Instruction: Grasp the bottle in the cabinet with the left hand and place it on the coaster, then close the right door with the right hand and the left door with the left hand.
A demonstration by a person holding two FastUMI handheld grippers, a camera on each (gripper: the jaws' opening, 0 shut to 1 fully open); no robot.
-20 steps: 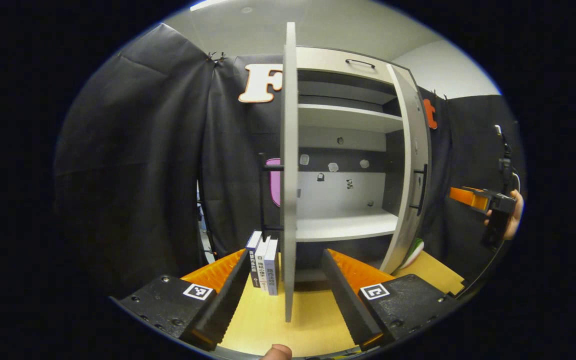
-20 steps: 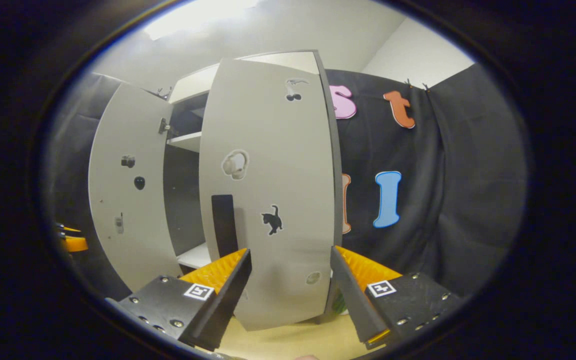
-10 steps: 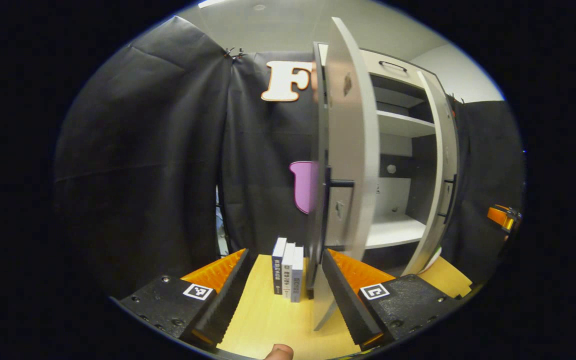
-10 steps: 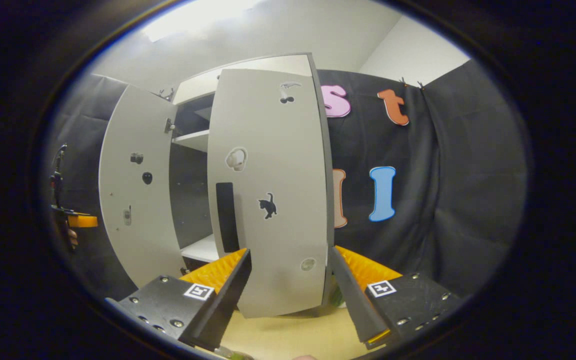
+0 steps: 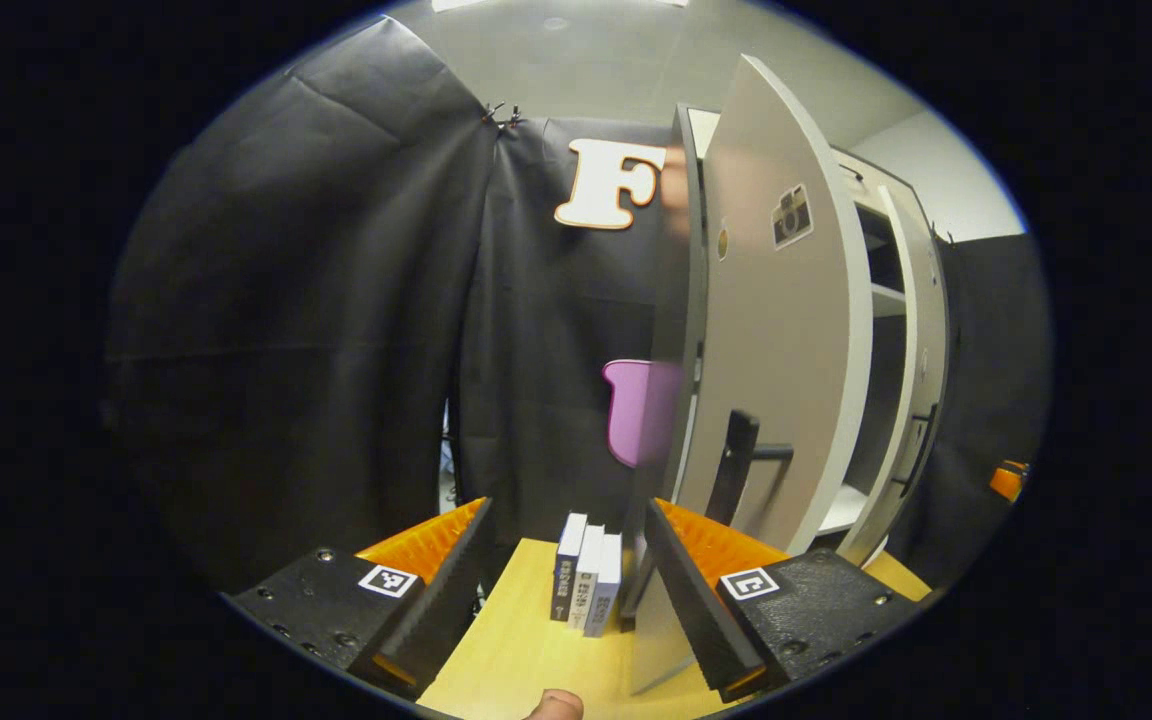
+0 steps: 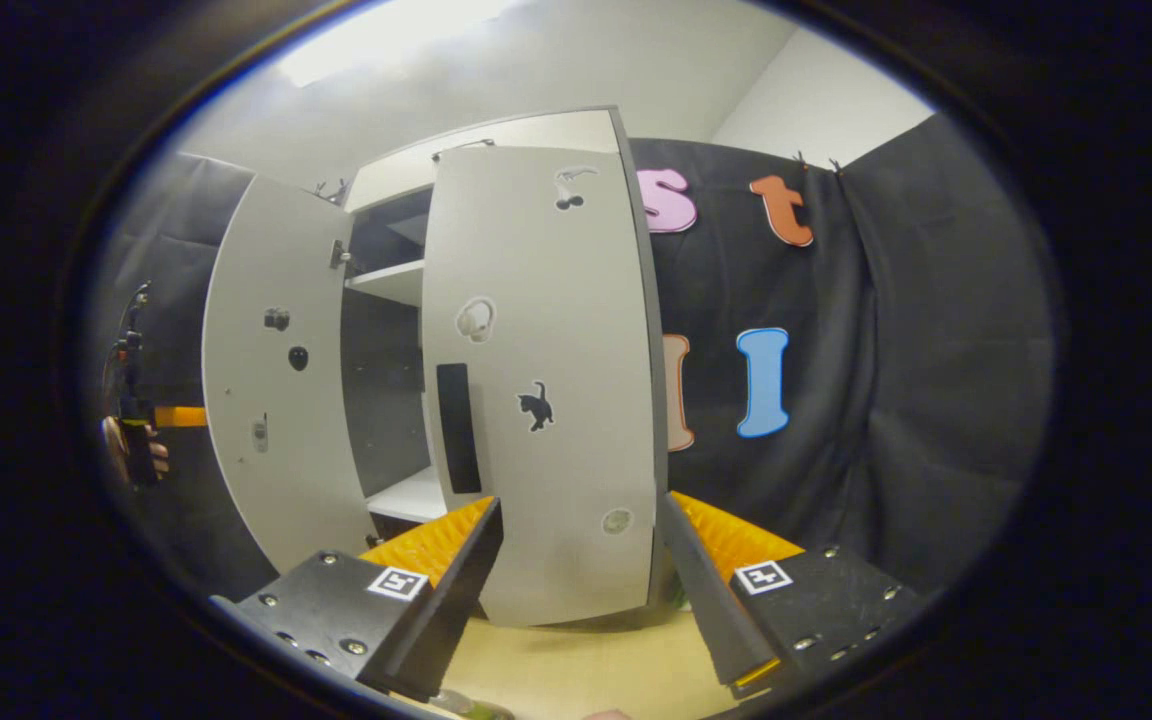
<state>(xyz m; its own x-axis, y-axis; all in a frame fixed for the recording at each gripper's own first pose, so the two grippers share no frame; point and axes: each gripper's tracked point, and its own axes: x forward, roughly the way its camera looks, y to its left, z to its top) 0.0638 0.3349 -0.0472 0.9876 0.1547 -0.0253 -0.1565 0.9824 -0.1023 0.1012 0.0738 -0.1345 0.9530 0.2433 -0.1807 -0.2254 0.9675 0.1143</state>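
Cabinet: tall pale grey cabinet (image 6: 496, 135) with white shelves, filling the centre of the right gripper view and the right half of the left gripper view; its shelf space, where it can be seen between the doors, looks bare
Right door: flat pale grey panel with small stickers and a dark bar handle (image 6: 546, 400), centre of the right gripper view; it stands ajar, so closing it looks like the step in hand
Left door: matching pale grey panel with a camera sticker and a dark handle (image 5: 786, 340), right of centre in the left gripper view; it stands partly open
Table: light wooden tabletop (image 5: 526, 650), bottom centre of both views
Books: three slim upright books with dark and white spines (image 5: 586, 585), lower centre of the left gripper view, just beside the left door's lower edge
Bottle and coaster: I cannot tell where the bottle stands, nor the coaster
Risk: the left door's lower edge sits close to the books, and a careless swing could knock them; both doors pushed together might clash at the middle
Left gripper (image 5: 566, 590): jaws spread wide, holding nothing; one finger lies near the left door's foot, contact unclear
Right gripper (image 6: 581, 580): jaws wide apart and empty, the right door's lower part framed between them; touching or not, I cannot tell
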